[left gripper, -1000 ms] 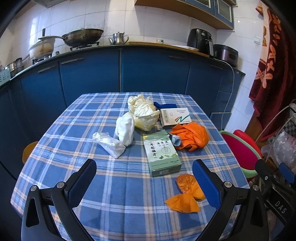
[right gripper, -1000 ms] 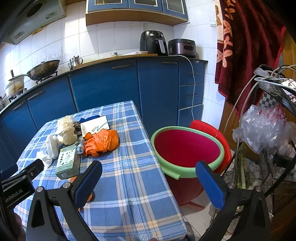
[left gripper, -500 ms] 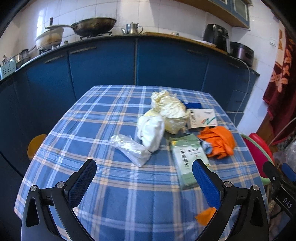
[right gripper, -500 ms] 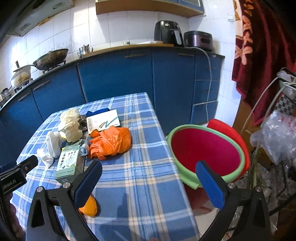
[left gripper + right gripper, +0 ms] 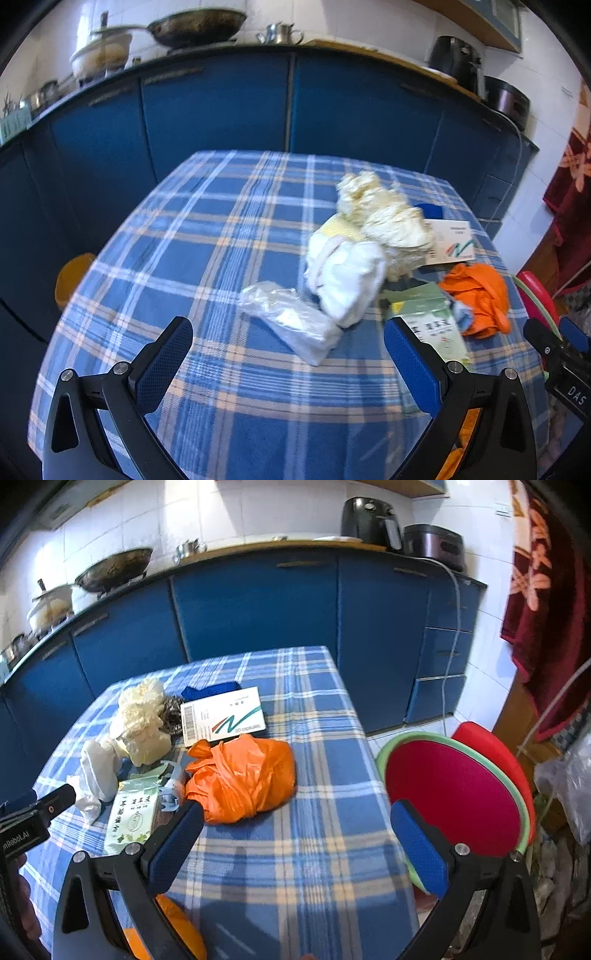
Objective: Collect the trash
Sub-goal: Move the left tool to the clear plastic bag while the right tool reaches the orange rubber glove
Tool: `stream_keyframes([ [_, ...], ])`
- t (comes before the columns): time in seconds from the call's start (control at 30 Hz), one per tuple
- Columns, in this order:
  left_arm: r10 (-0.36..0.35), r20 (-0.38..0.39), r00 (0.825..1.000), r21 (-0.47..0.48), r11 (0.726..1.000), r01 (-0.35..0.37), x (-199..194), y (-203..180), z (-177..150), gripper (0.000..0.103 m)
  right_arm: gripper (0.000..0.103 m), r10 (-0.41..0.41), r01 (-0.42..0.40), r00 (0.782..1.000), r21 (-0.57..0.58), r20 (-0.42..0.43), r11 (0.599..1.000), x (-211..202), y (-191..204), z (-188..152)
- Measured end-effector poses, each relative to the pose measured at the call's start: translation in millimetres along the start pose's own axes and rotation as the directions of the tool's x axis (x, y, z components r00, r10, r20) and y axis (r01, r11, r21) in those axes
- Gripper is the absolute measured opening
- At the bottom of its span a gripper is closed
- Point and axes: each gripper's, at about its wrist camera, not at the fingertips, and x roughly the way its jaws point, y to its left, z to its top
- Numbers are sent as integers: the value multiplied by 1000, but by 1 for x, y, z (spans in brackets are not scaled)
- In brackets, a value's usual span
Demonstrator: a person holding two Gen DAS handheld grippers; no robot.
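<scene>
Trash lies on the blue plaid table (image 5: 207, 254). A clear plastic bag (image 5: 291, 321) is just ahead of my open, empty left gripper (image 5: 288, 350). Behind it are a white wad (image 5: 343, 273), a cream crumpled wad (image 5: 384, 218), a green box (image 5: 436, 328), a white box (image 5: 450, 247) and an orange bag (image 5: 480, 295). My right gripper (image 5: 295, 834) is open and empty, just in front of the orange bag (image 5: 240, 775). The green box (image 5: 133, 812) and white box (image 5: 225, 716) show to its left. Orange scraps (image 5: 173, 934) lie under its left finger.
A red basin with a green rim (image 5: 454, 794) stands beside the table's right edge. Blue kitchen cabinets (image 5: 221, 99) run behind the table. A wok (image 5: 195, 27) and pots sit on the counter. A yellow stool (image 5: 72, 273) is at the table's left.
My left gripper has swung left and moved closer to the clear bag and white wad. My right gripper has turned left and advanced toward the orange bag. Both stay open.
</scene>
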Motion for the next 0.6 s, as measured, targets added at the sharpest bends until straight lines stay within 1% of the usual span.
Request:
stream_keyframes([
  [0.1,-6,-22,1000,-17,1000,5,8,6,-1,102,103,24,-24,999,-22,-27,999,10,4,4],
  [0.17,-3,-29,1000,-10,1000,3,12,6,-1,97,103,39,-40,998,-27,-45,999,18,7,7],
  [0.2,-4,-34,999,-8,1000,3,14,6,-1,97,103,45,-46,998,-27,-52,999,21,9,7],
  [0.37,-42,-68,997,0,999,42,25,6,0,80,103,50,-51,995,-15,-81,999,39,11,12],
  [0.43,-48,-85,995,0,999,48,32,6,-1,76,103,65,-65,994,4,-92,998,45,9,14],
  [0.57,-51,-109,993,-3,999,51,40,7,-2,76,93,93,-92,989,16,-118,996,56,9,16],
  [0.6,-47,-114,992,-1,999,47,41,7,-2,76,93,97,-96,988,15,-120,995,57,9,16],
])
